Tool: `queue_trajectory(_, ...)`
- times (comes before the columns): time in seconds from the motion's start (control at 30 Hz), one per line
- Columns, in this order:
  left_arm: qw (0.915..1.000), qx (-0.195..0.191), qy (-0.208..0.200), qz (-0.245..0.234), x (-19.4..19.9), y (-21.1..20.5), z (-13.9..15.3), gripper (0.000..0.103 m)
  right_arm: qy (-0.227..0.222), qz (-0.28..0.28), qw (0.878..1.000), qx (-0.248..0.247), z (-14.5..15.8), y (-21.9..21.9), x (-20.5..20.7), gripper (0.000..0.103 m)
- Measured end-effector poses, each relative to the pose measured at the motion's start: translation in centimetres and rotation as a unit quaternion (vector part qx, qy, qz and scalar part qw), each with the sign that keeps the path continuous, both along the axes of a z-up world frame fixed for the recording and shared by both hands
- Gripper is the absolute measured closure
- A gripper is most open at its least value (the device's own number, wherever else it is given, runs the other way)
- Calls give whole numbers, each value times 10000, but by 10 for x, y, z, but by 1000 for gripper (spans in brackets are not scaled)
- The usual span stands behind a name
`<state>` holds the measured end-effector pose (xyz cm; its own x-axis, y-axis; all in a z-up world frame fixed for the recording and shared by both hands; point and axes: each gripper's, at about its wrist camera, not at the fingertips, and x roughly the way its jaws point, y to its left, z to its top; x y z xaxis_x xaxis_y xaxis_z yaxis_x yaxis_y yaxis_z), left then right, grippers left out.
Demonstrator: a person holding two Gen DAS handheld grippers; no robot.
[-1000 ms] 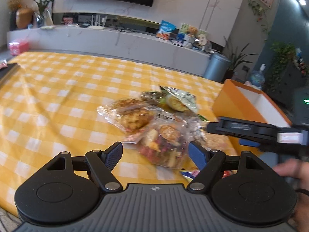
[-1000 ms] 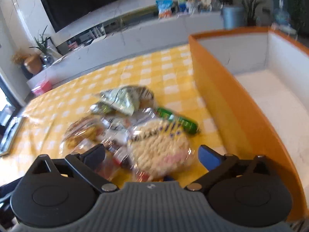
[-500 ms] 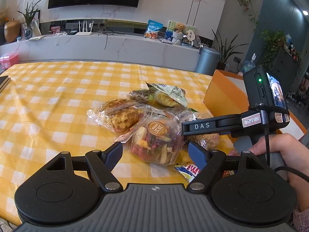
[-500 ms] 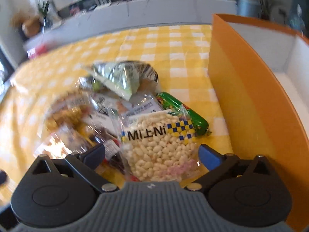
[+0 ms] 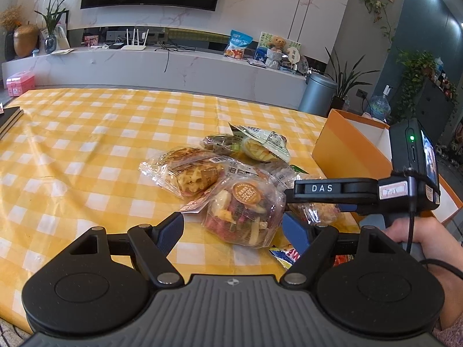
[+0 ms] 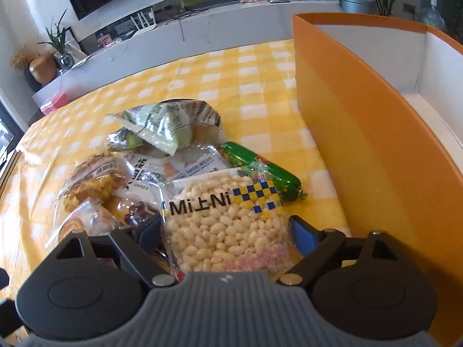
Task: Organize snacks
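Straddling the clear bag of white puffed grains (image 6: 228, 225), your right tongs (image 6: 225, 228) have just been narrowing, blue pads not yet pressing it. Your left tongs (image 5: 233, 228) stand wide open before the clear bag of mixed dried fruit (image 5: 246, 211), gripping nothing. Beyond lie the waffle packet (image 5: 188, 170) and green sausage stick (image 6: 260, 167) on the yellow-checked table (image 5: 101, 133), beside the orange box (image 6: 361, 121).

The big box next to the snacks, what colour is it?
The box is orange outside, white inside; the right wrist view shows it best.
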<state>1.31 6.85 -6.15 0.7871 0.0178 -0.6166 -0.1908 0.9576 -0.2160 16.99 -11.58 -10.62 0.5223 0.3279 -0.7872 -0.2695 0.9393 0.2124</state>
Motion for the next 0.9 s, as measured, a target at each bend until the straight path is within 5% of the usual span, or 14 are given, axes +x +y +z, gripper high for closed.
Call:
queue_trajectory(0.07, 10000, -38, 33, 24, 2, 1, 0, 12, 30, 197, 9998, -27, -1, 7, -2, 4)
queue_trajectory(0.2, 9994, -316, 104, -11, 3, 5, -2, 12, 151, 599, 9967, -519, -11, 24, -4, 3)
queue_trajectory(0.37, 9998, -202, 74, -4, 1, 4, -1, 12, -63, 640, 9958, -646, -16, 29, -5, 3)
queue_trajectory(0.57, 9995, -299, 28, 79, -2, 11, 0, 12, -194, 448, 9981, -372, -9, 19, -7, 20)
queue_trajectory(0.9, 9998, -165, 2, 146, -1, 10, 3, 12, -589, 177, 9975, -346, 12, 10, -23, 22)
